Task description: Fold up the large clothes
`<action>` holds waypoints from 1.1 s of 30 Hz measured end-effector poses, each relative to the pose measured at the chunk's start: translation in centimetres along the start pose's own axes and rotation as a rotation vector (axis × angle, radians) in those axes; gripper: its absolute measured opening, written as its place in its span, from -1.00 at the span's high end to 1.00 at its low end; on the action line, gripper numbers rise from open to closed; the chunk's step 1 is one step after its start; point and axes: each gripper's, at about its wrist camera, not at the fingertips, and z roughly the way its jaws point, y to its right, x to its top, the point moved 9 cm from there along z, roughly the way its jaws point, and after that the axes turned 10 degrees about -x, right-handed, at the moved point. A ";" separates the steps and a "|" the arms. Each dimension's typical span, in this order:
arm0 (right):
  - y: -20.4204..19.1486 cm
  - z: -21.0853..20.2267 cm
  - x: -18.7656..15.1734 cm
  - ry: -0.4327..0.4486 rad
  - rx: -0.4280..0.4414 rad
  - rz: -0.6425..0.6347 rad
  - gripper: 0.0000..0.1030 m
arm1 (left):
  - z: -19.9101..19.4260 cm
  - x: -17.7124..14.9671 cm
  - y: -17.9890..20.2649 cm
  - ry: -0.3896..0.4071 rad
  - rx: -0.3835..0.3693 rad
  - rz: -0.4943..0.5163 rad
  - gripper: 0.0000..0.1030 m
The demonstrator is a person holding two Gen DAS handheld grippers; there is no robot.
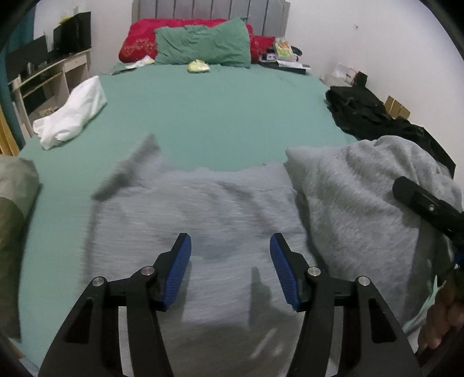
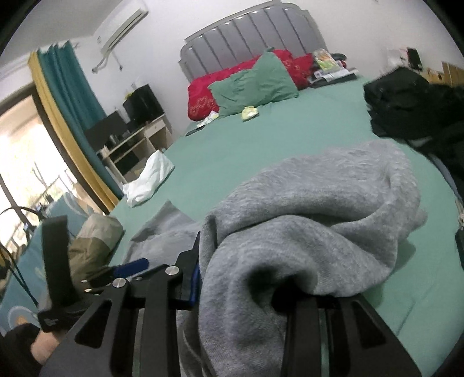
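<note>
Grey sweater [image 2: 304, 232] in R gripper [image 2: 246, 278]; L gripper [image 1: 230, 269] jaws apart.

— What stands at the far white wall [image 2: 348, 26]?
— A grey padded headboard [image 2: 249, 32]. An air conditioner [image 2: 121, 23] hangs high up.
— And the window side?
— Teal curtains [image 2: 72, 87] beside a bright glass door [image 2: 20, 162]; a pale desk [image 1: 55, 72] nearby.

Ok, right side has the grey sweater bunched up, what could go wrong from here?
1. The grey sweater drapes over the right hand-held gripper, hiding its far finger; the grip may be partial and slip.
2. The left hand-held gripper is open, so the flat part could drag.
3. The fold may reach the black clothes.
</note>
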 end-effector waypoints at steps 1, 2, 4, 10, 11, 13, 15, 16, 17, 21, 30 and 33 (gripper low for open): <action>-1.1 0.2 0.0 -0.005 -0.006 -0.019 0.35 | -0.6 -0.1 -0.5 0.005 0.000 0.000 -0.18; -1.9 0.4 -0.1 -0.010 -0.013 -0.038 0.35 | -1.2 -0.1 -1.2 0.009 0.001 0.000 -0.18; -3.7 0.9 -0.3 -0.017 -0.035 -0.084 0.35 | -2.2 -0.2 -2.5 0.016 0.005 -0.001 -0.18; -8.5 3.2 -2.2 -0.082 -0.099 -0.245 0.35 | -4.2 -0.6 -7.0 0.028 0.006 -0.023 -0.18; -9.5 3.7 -2.7 -0.101 -0.109 -0.279 0.35 | -4.4 -0.9 -8.0 0.029 0.009 -0.031 -0.18; -11.4 4.7 -3.9 -0.140 -0.115 -0.338 0.34 | -4.7 -1.5 -9.8 0.030 0.017 -0.046 -0.18; -13.0 5.6 -4.8 -0.175 -0.111 -0.374 0.30 | -4.8 -2.1 -11.9 0.026 0.024 -0.067 -0.18; -13.7 6.1 -5.4 -0.196 -0.109 -0.388 0.25 | -4.9 -2.4 -12.7 0.026 0.022 -0.081 -0.18; -14.1 6.3 -5.8 -0.210 -0.101 -0.397 0.19 | -5.1 -2.8 -13.7 0.026 0.018 -0.101 -0.18; -17.1 7.8 -8.1 -0.282 -0.035 -0.445 -0.04 | -5.3 -3.6 -17.3 0.018 0.008 -0.173 -0.18; -20.7 7.7 -11.7 -0.314 0.032 -0.585 -0.85 | -6.7 -3.4 -21.2 0.078 -0.062 -0.340 -0.18; -22.1 5.0 -11.8 -0.303 0.171 -0.588 -0.85 | -7.3 -2.5 -20.6 0.111 -0.105 -0.343 -0.18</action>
